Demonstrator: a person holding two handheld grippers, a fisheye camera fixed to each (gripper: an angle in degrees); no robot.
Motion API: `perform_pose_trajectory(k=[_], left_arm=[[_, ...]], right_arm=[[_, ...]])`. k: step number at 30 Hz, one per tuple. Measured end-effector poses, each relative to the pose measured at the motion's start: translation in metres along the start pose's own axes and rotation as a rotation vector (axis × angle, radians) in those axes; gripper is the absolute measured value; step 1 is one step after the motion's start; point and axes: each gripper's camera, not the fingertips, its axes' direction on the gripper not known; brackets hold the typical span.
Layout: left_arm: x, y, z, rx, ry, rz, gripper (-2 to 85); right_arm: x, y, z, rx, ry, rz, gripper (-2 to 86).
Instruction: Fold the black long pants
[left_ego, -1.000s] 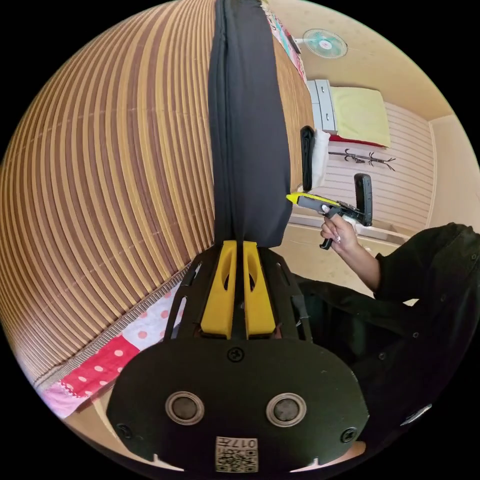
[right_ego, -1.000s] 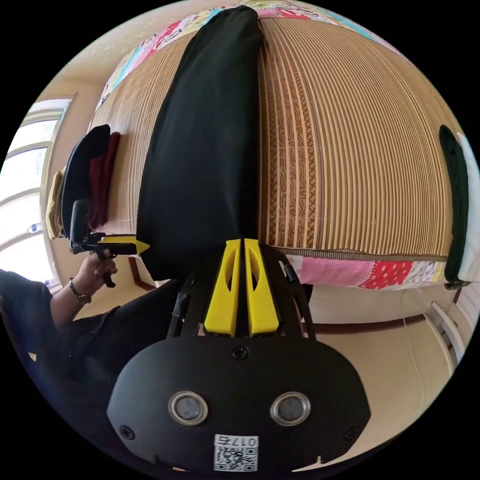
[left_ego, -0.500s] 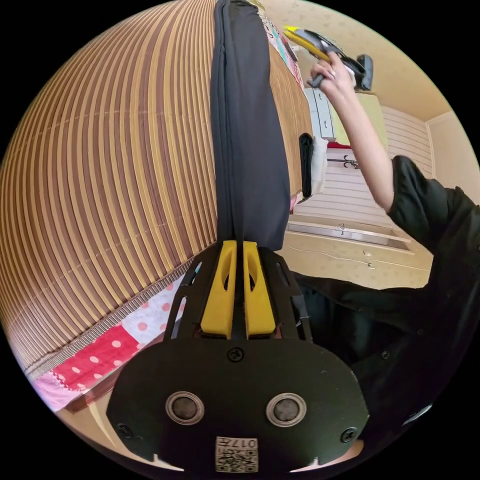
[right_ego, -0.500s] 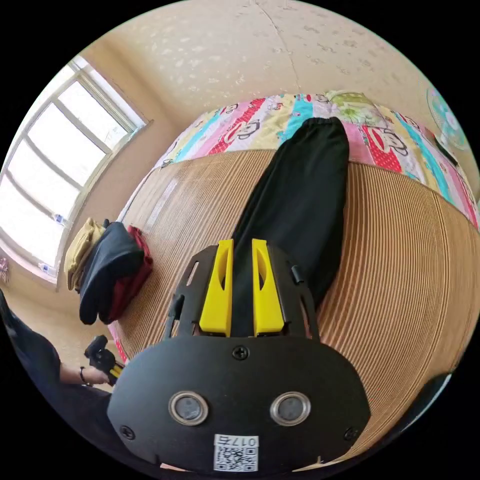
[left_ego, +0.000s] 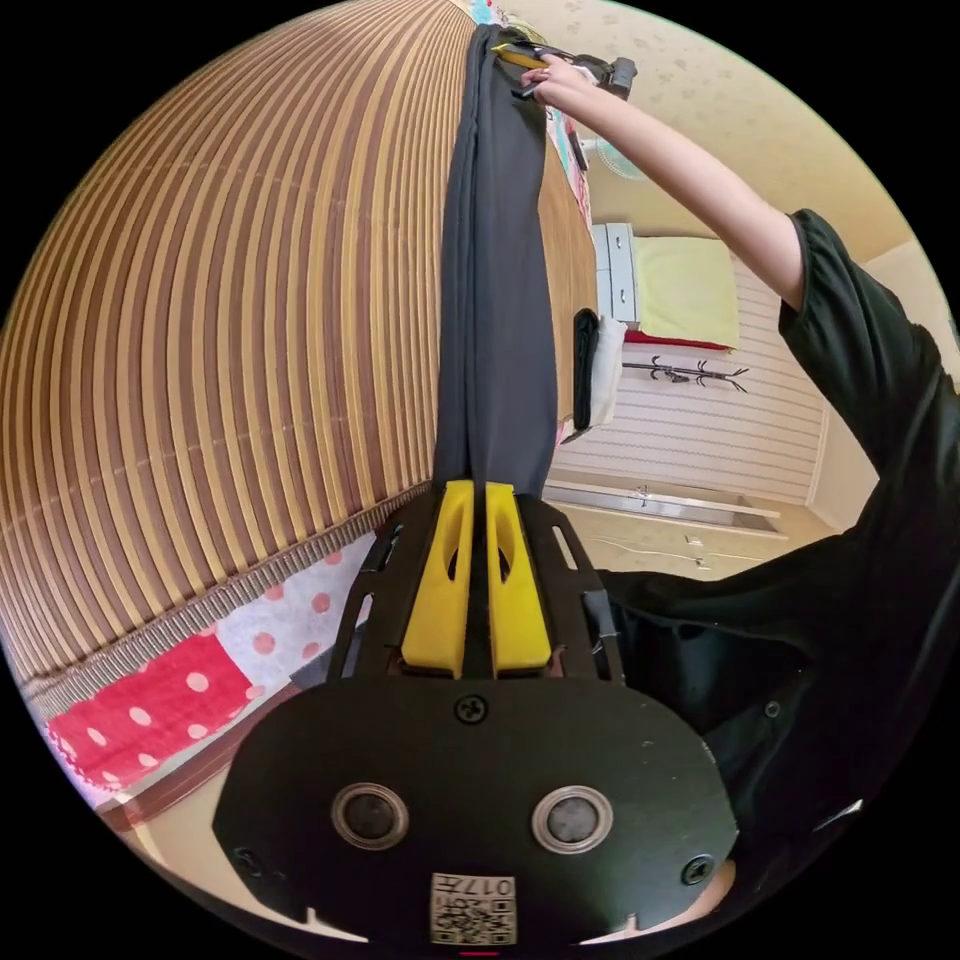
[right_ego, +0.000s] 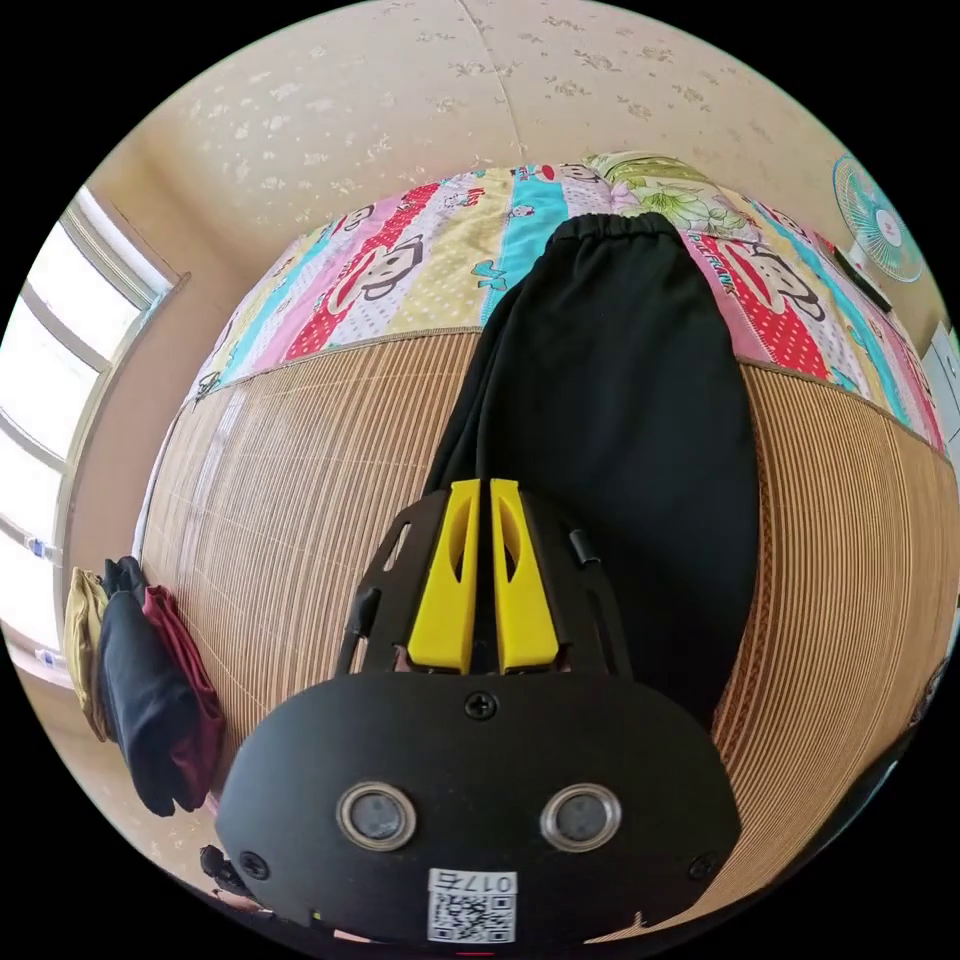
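Left gripper (left_ego: 478, 492) clenched on the black pants (left_ego: 497, 300) hem, near end. Right gripper (right_ego: 478, 490) jaws closed, can't tell if it's got fabric. IMO keep hem corners level w/ the far waistband (right_ego: 612, 226), no twist.

Since a second ago the right gripper (left_ego: 525, 57) has left the near hem of the black long pants (right_ego: 610, 400), travelled up along them to the far waistband end (arm stretched out over the bamboo mat (left_ego: 230, 300)), its jaws opening midway and now nearly closed.
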Motion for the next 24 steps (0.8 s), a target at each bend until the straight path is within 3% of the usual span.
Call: perform_pose_trajectory(k=[3,8,13,15,19,24], left_arm=[[0.009,0.004,-0.007,0.035,0.004,0.041,0.0],[-0.013,0.001,-0.002,-0.011,-0.034,-0.055,0.7],[-0.023,-0.008,-0.009,-0.080,-0.010,-0.068,4.4],[-0.015,-0.010,-0.019,-0.067,-0.056,-0.040,6.6],[0.011,-0.026,-0.067,0.160,-0.082,0.059,11.2],[-0.001,-0.112,-0.072,0.183,-0.013,0.122,13.6]], right_arm=[[-0.012,-0.002,-0.015,0.070,-0.032,-0.014,2.7],[-0.005,-0.012,0.020,-0.094,-0.080,-0.048,3.3],[0.028,-0.007,-0.024,-0.057,-0.224,-0.016,5.3],[0.043,0.022,-0.069,-0.025,-0.294,-0.072,6.6],[0.087,0.092,-0.124,-0.096,-0.395,-0.102,7.6],[0.178,0.200,-0.140,-0.253,-0.504,0.128,8.3]])
